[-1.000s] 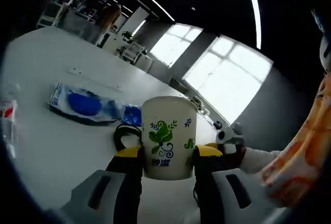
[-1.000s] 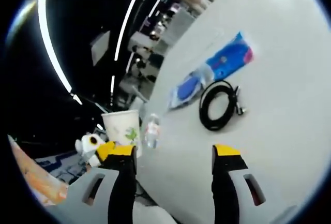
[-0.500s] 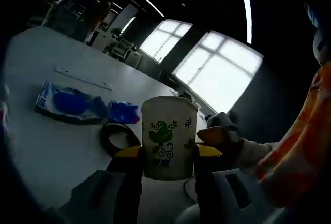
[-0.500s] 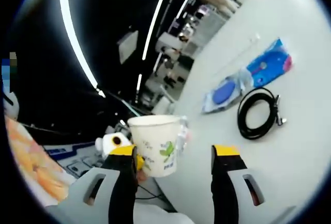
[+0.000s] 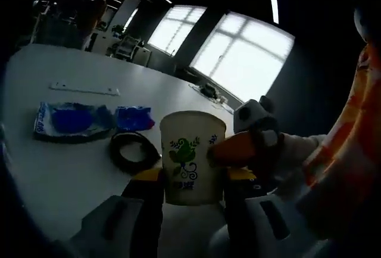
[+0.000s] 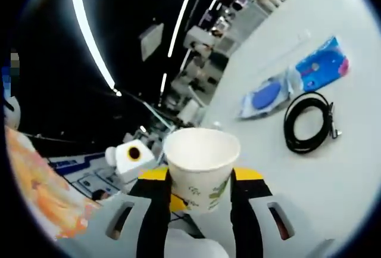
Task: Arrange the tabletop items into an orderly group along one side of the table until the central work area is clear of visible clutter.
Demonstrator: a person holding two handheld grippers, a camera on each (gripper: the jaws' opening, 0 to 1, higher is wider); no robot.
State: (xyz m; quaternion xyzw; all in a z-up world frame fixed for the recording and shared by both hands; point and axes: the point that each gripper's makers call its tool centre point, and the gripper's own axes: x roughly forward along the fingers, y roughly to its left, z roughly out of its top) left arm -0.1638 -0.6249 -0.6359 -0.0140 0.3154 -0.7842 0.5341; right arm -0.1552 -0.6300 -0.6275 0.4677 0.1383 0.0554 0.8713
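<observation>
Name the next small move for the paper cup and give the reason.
Probably open the left gripper and let the right gripper take the paper cup. Both grippers have their jaws on either side of the cup, held above the white table, so it looks like a handover. The black cable coil and blue packets lie on the table.

White paper cup [image 5: 191, 158] with a green leaf print: matt, smooth wall, thin rolled rim. Blue-and-clear plastic packet [image 5: 72, 121]: glossy, crinkled film. Blue plastic pouch [image 6: 322, 64] with a pink end: glossy. Coiled black cable [image 6: 307, 122]: smooth rubbery sheath with a dull sheen, metal plug at one end. White surface [image 5: 53, 180]: smooth, faintly reflective laminate. Grey gripper bodies look like matt moulded plastic; yellow-tipped black fingers [image 6: 156, 182], matt.
</observation>
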